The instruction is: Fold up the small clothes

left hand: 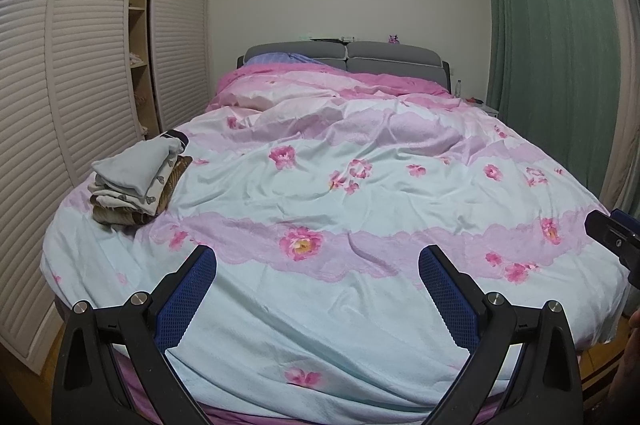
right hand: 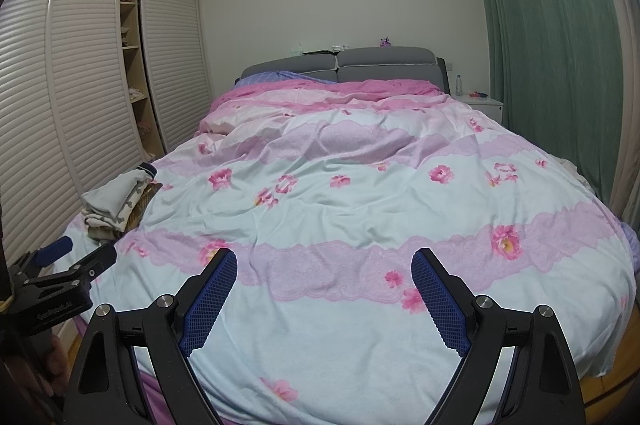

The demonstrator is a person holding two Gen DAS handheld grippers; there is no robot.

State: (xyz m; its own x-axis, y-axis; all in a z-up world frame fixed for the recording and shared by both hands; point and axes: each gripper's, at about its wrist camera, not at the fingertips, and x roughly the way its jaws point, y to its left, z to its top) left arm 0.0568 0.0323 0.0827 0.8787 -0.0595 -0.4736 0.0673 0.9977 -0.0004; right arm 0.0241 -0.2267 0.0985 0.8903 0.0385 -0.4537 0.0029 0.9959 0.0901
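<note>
A pile of small clothes [left hand: 136, 181], pale grey on top with patterned and brown pieces beneath, lies on the bed's left side; the right wrist view shows the same pile [right hand: 116, 203] at its left. My left gripper [left hand: 318, 257] hovers open over the foot of the floral quilt [left hand: 360, 185], nothing between its blue pads, well to the right of the pile. My right gripper [right hand: 324, 261] is open too, empty, above the quilt [right hand: 360, 193]. Each gripper shows at the edge of the other's view.
A louvred wardrobe [left hand: 80, 85] with open shelves runs along the left of the bed. Green curtains [left hand: 552, 45] hang on the right. A grey headboard [left hand: 348, 55] and a white nightstand [right hand: 482, 103] with a bottle stand at the far end.
</note>
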